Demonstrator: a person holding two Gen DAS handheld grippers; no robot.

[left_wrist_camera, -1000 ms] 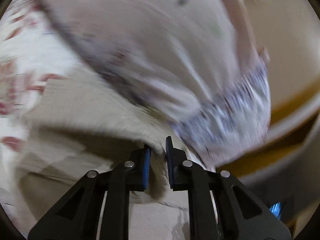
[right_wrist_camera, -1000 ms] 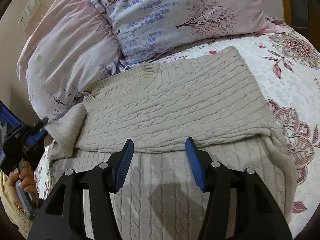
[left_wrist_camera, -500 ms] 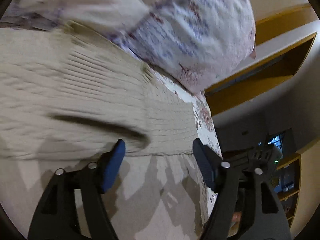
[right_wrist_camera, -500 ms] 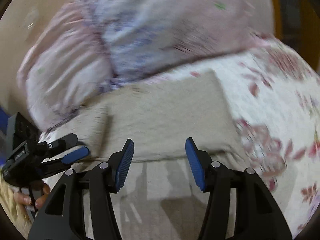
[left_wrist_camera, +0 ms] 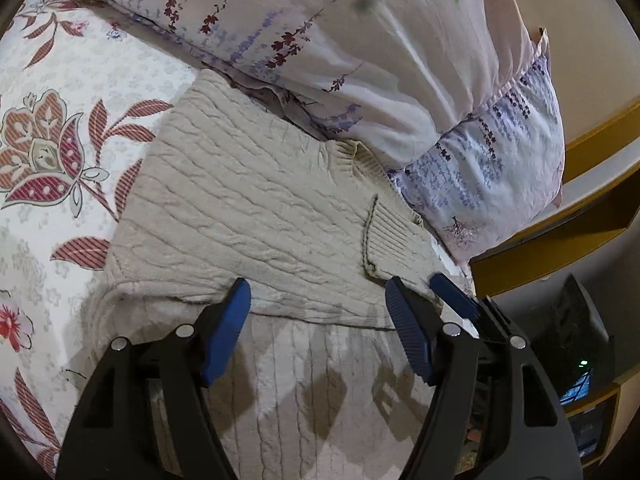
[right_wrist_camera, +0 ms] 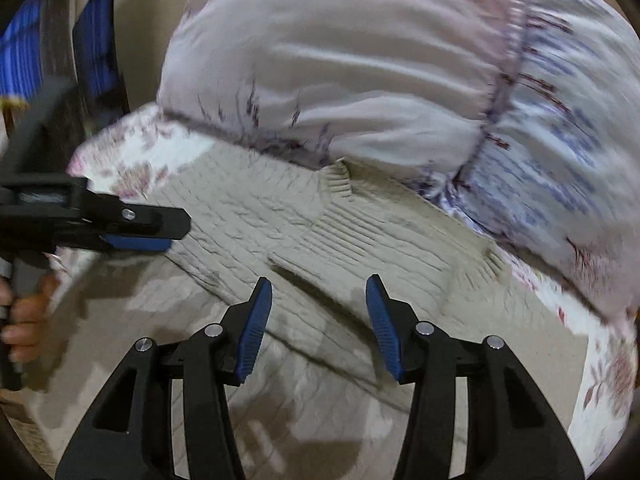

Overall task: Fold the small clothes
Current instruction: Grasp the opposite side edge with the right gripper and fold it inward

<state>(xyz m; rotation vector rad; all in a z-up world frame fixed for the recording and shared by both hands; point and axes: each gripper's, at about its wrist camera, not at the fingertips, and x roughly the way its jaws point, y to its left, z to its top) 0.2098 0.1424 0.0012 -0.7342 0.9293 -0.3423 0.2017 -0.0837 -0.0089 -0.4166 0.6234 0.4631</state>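
Note:
A beige cable-knit sweater [left_wrist_camera: 248, 208] lies partly folded on the bed, its collar by the pillows and a ribbed sleeve [left_wrist_camera: 392, 236] folded across it. It also shows in the right wrist view [right_wrist_camera: 320, 236], blurred. My left gripper [left_wrist_camera: 320, 320] is open and empty just above the fold's near edge. My right gripper [right_wrist_camera: 318, 320] is open and empty over the same edge. The right gripper's blue fingertip [left_wrist_camera: 452, 292] shows beside my left one. The left gripper [right_wrist_camera: 140, 236] shows at the left of the right wrist view.
Floral pillows [left_wrist_camera: 360, 40] press against the sweater's far edge. The floral quilt [left_wrist_camera: 60, 140] spreads to the left. A wooden headboard or shelf [left_wrist_camera: 580, 220] and a dark device [left_wrist_camera: 580, 360] stand at the right.
The left gripper has let go of the sleeve, opened wide and swung back over the sweater's near edge. The sleeve now lies folded across the body. The right gripper has swung left, staying open.

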